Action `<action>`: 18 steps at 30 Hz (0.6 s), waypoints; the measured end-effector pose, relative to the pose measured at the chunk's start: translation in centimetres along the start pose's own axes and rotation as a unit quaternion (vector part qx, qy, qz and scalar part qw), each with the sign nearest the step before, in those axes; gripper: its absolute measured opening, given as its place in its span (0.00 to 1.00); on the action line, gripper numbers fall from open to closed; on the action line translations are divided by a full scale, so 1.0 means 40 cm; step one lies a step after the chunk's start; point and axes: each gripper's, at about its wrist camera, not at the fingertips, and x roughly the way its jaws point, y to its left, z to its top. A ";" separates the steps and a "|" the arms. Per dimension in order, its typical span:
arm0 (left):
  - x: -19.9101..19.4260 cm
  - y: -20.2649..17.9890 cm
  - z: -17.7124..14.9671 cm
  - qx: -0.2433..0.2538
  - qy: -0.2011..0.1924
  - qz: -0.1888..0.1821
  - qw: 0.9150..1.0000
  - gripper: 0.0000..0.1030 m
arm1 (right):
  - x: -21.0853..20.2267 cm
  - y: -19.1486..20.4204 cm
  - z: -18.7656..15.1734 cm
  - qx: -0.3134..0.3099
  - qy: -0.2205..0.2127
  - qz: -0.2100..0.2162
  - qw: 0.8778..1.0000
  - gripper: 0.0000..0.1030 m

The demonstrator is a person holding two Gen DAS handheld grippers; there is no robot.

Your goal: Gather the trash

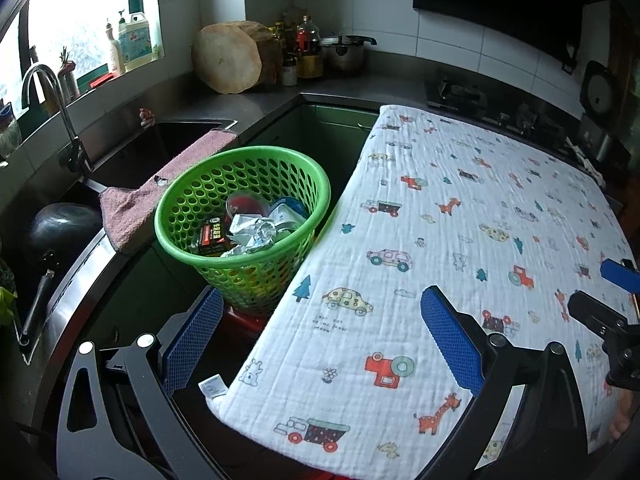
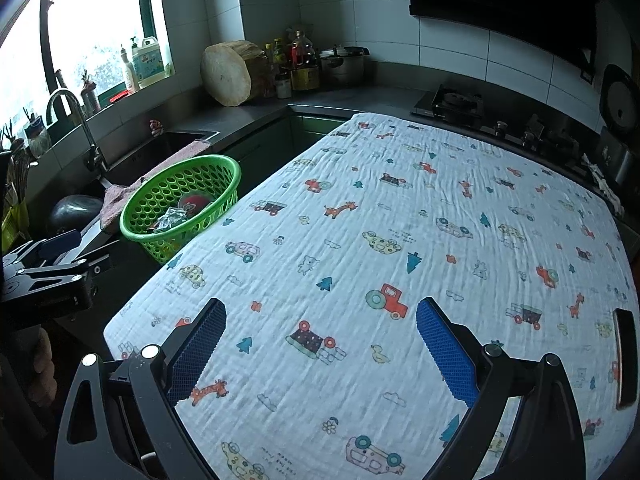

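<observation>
Left wrist view: the left tool hangs spread wide and empty, and ahead of its left finger stands the green basket holding crumpled foil and a small carton. Right tool gapes empty over the printed tabletop cloth.

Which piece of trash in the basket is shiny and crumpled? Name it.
The crumpled silver foil wad in the middle of the green basket. The red-and-black box beside it is flat-sided and printed, not shiny.
</observation>
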 end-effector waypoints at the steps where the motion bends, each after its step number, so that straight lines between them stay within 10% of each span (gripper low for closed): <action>1: -0.004 0.003 -0.001 0.000 -0.001 -0.003 1.000 0.95 | 0.002 -0.001 0.000 0.001 0.000 -0.001 1.000 0.90; 18: -0.018 0.012 -0.022 0.003 -0.001 -0.006 1.000 0.95 | 0.010 0.001 0.005 -0.003 0.003 -0.002 1.000 0.90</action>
